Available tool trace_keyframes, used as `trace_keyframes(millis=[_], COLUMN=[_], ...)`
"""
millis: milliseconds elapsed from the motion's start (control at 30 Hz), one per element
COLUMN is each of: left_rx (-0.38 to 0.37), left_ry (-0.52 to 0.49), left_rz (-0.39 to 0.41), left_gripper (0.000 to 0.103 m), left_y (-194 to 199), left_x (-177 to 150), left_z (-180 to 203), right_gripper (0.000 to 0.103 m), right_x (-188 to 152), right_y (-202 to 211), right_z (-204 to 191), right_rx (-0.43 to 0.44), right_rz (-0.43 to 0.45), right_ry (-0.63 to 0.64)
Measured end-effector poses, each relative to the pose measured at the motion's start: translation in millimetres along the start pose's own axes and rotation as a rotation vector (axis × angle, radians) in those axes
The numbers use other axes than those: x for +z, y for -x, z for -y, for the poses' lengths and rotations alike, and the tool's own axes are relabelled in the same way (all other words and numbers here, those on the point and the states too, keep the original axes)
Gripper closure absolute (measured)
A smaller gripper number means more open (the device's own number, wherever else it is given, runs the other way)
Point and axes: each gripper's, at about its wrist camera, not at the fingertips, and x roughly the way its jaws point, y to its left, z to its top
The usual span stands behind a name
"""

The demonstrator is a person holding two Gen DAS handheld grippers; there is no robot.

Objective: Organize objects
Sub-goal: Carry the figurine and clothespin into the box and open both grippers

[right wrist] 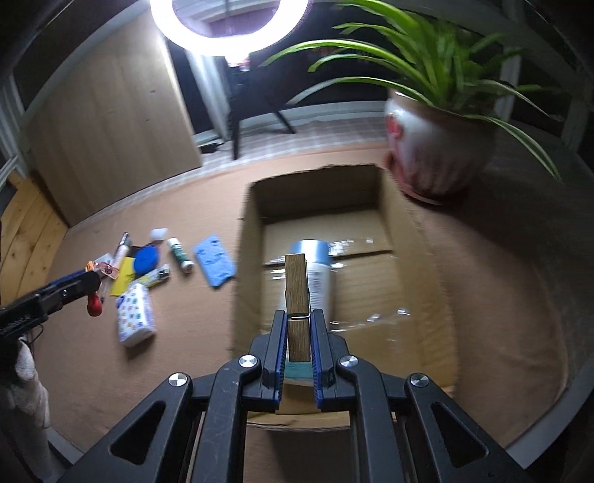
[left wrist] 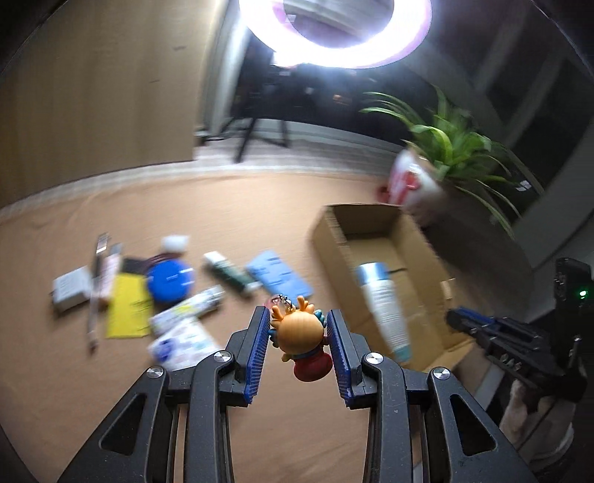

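Observation:
My left gripper [left wrist: 299,315] is shut on a small orange-headed toy figure keychain [left wrist: 300,336] with a red base, held above the brown table left of the cardboard box [left wrist: 334,237]. My right gripper [right wrist: 298,315] is shut on a wooden clothespin [right wrist: 297,289], held over the open cardboard box [right wrist: 248,237]. A white tube with a blue cap [left wrist: 382,304] lies inside the box; it also shows in the right wrist view [right wrist: 321,275]. The left gripper with the toy [right wrist: 94,302] shows at the left edge of the right wrist view.
Loose items lie left of the box: a blue cloth [right wrist: 215,263], a green-white tube [right wrist: 180,254], a blue round disc [right wrist: 145,260], a yellow card [left wrist: 128,308], a tissue pack [right wrist: 135,314]. A potted plant [right wrist: 434,148] stands behind the box on the right. A ring light [right wrist: 228,26] hangs above.

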Motion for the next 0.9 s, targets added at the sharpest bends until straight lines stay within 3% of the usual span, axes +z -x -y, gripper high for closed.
trace_keyframes(millis=[300, 567, 600, 667, 700, 733, 900], left_rx=[-0.098, -0.122, -0.121, -0.111, -0.099, -0.09, -0.053], left_ry=[-0.106, -0.118, -0.115, -0.108, -0.1, -0.092, -0.06], left_rz=[-0.063, -0.092, -0.089, -0.087, -0.081, -0.066, -0.052], left_gripper=[0.068, 0.067, 0.063, 0.039, 0.028, 0.027, 0.027], left_y=[-49.9, -65.1, -64.2, -62.3, -60.0, -56.4, -45.3], left_x=[4.1, 0.2, 0.3, 1.0, 1.2, 1.0, -2.8], left_z=[87.0, 104.5, 104.3, 101.5, 99.4, 96.5, 75.9], right_gripper=[0.092, 0.092, 0.09, 0.07, 0.053, 0.044, 0.043], right_x=[-0.2, 1.5, 1.5, 1.6, 1.6, 1.4, 5.0], right_y=[-4.6, -7.4, -6.3, -5.5, -3.3, -1.0, 0.8], right_z=[33.9, 42.6, 43.3, 44.7, 45.7, 46.4, 40.2], right_rx=[-0.025, -0.024, -0.03, -0.039, -0.05, -0.057, -0.042], right_rz=[-0.01, -0.011, -0.003, -0.002, 0.015, 0.032, 0.036], right_ry=[-0.019, -0.012, -0.011, -0.01, -0.018, -0.024, -0.016])
